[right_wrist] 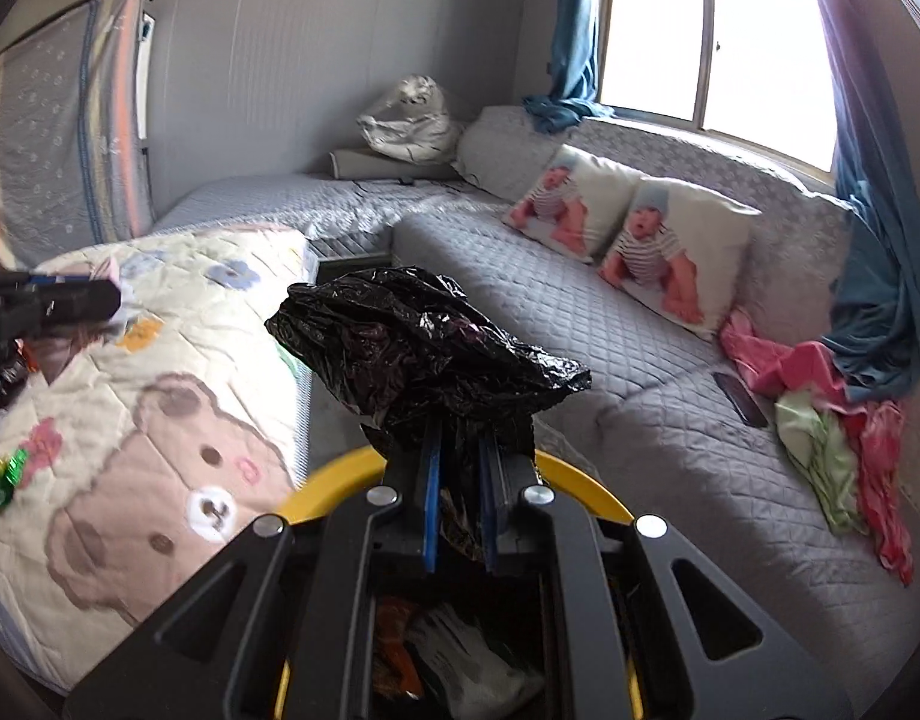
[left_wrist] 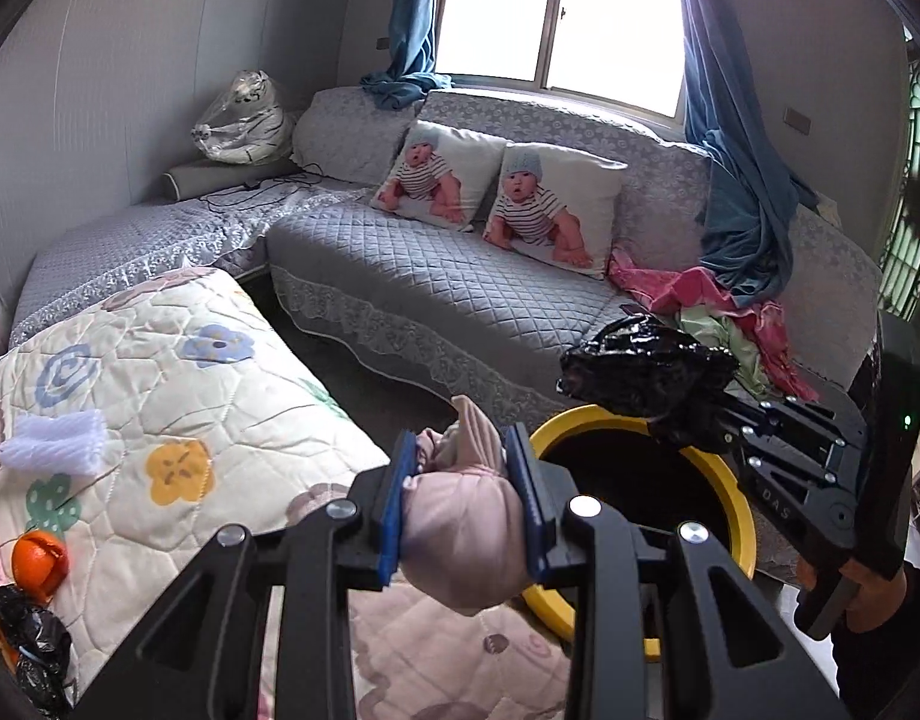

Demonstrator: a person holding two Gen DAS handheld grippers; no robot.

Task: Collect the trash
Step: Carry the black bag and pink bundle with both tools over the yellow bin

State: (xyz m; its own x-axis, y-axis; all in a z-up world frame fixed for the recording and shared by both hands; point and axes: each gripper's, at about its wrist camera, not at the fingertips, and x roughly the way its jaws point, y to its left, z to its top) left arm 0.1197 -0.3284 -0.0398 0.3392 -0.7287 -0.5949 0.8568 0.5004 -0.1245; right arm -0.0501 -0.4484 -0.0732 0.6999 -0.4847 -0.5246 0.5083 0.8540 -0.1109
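Note:
My left gripper is shut on a crumpled pink wad of paper, held at the edge of the quilted table next to the yellow-rimmed bin. My right gripper is shut on a crumpled black plastic bag and holds it above the bin; it also shows in the left wrist view. Trash lies inside the bin. On the quilt remain a white foam piece, an orange peel, black bags and a green wrapper.
A grey L-shaped sofa with two baby-print cushions stands behind the bin. Pink and green clothes and a phone lie on it. A narrow floor gap separates the table and the sofa.

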